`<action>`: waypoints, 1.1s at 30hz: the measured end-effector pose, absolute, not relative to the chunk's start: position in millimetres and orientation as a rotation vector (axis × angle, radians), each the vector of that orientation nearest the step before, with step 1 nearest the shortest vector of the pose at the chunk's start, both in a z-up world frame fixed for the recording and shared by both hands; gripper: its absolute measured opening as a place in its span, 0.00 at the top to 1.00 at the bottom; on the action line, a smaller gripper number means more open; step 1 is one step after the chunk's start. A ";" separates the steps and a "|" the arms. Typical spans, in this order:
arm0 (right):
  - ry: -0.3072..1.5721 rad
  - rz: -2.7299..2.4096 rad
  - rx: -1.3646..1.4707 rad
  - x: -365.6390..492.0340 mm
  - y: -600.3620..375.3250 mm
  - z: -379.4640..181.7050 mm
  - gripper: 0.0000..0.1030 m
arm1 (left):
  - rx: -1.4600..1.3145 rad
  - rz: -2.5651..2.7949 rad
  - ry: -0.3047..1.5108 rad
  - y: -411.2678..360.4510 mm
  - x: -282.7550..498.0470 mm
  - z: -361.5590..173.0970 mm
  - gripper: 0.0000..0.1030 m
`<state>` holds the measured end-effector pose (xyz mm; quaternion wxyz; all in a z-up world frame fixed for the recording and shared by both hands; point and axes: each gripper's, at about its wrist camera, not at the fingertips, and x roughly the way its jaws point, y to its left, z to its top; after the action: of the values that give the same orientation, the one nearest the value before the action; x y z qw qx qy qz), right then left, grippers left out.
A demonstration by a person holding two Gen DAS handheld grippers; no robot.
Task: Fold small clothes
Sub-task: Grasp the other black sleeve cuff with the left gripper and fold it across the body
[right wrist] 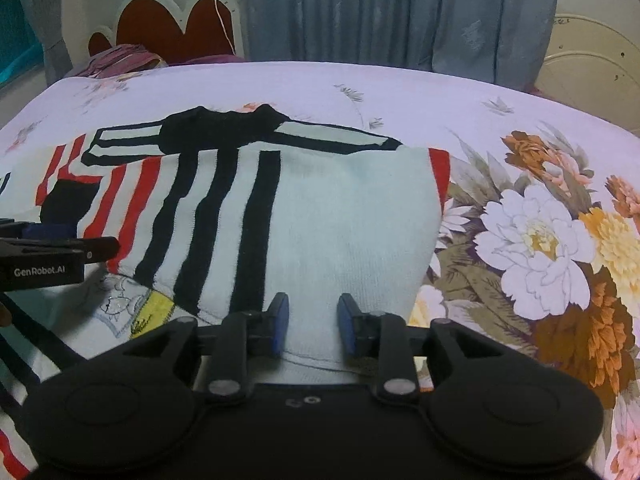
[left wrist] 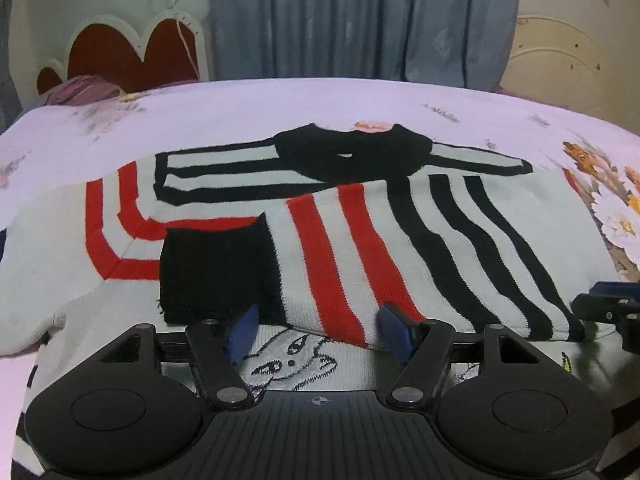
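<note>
A small white knit sweater [left wrist: 224,184] with red and black stripes and a black collar lies on the bed. Its right sleeve [left wrist: 332,256] with a black cuff [left wrist: 216,276] is folded across the body. My left gripper [left wrist: 320,334] is open, its blue pads either side of the sleeve's near edge, just above the sweater's cartoon print. My right gripper [right wrist: 312,322] is open over the plain white fold [right wrist: 348,232] at the sweater's right side. The left gripper also shows at the left edge of the right wrist view [right wrist: 60,256].
The bed has a pale lilac floral sheet [right wrist: 540,240]. A red and white headboard [left wrist: 132,52] and a purple pillow [left wrist: 84,90] stand at the far left. Grey-blue curtains [left wrist: 360,20] hang behind the bed.
</note>
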<state>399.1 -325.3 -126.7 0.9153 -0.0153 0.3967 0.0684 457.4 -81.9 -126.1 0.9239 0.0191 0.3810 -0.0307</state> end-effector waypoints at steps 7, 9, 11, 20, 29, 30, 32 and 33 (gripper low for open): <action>0.821 0.146 -0.016 397.2 -327.5 -130.3 0.74 | 0.031 -0.055 0.793 -81.5 458.0 -126.7 0.32; 0.821 0.138 -0.019 397.2 -326.0 -130.3 0.74 | 0.028 -0.065 0.790 -79.6 458.0 -127.6 0.32; 0.823 0.123 -0.023 397.5 -323.6 -130.1 0.74 | 0.025 -0.079 0.788 -77.3 459.1 -128.2 0.30; 0.780 -0.035 0.113 390.9 -311.0 -109.9 0.43 | -0.035 -0.127 0.715 -18.0 445.0 -114.2 0.11; 0.740 -0.038 0.142 402.8 -243.9 -106.0 0.61 | -0.401 0.265 0.607 222.0 379.8 -117.6 0.29; 0.744 -0.034 0.141 404.7 -234.4 -107.2 0.61 | -0.449 0.310 0.605 248.6 372.5 -121.9 0.31; 0.747 -0.024 0.134 407.8 -216.1 -108.6 0.61 | -0.547 0.366 0.599 290.7 361.3 -130.5 0.32; 0.748 -0.022 0.129 408.7 -208.5 -108.9 0.61 | -0.602 0.379 0.585 310.8 355.7 -134.9 0.32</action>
<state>408.7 -208.5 -108.9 0.9288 0.0632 0.3651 -0.0105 355.7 310.8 -134.9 0.8959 -0.2904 0.2822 0.1828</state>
